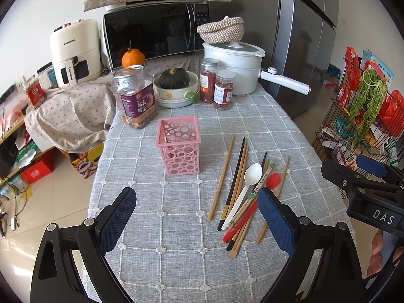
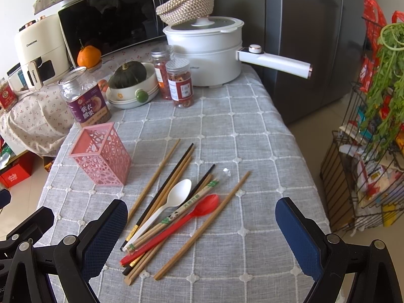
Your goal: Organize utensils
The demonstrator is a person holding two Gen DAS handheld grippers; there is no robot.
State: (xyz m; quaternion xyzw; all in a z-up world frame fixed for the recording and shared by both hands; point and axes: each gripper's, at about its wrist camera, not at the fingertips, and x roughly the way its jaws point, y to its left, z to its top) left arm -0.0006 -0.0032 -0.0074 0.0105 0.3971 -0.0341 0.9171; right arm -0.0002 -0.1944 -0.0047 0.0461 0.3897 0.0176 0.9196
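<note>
Two spread claws (image 1: 197, 207) (image 2: 202, 217) above chopsticks (image 2: 161, 214)

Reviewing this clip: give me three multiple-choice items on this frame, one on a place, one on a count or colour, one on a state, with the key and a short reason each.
1. Where does the pink holder stand relative to the loose utensils, seen from the right wrist view?
A. To their left
B. To their right
C. On top of them

2. How many spoons lie among the chopsticks?
A. One
B. Two
C. Four

3. What state are the two grippers in?
A. Both open, holding nothing
B. Left shut on a spoon
C. Right shut on a chopstick

Key:
1 A: the pink holder stands upright on the tablecloth, left of the pile and apart from it.
2 B: a white spoon and a red spoon lie there.
3 A: the left gripper and right gripper show wide gaps with nothing between the fingers.
</note>
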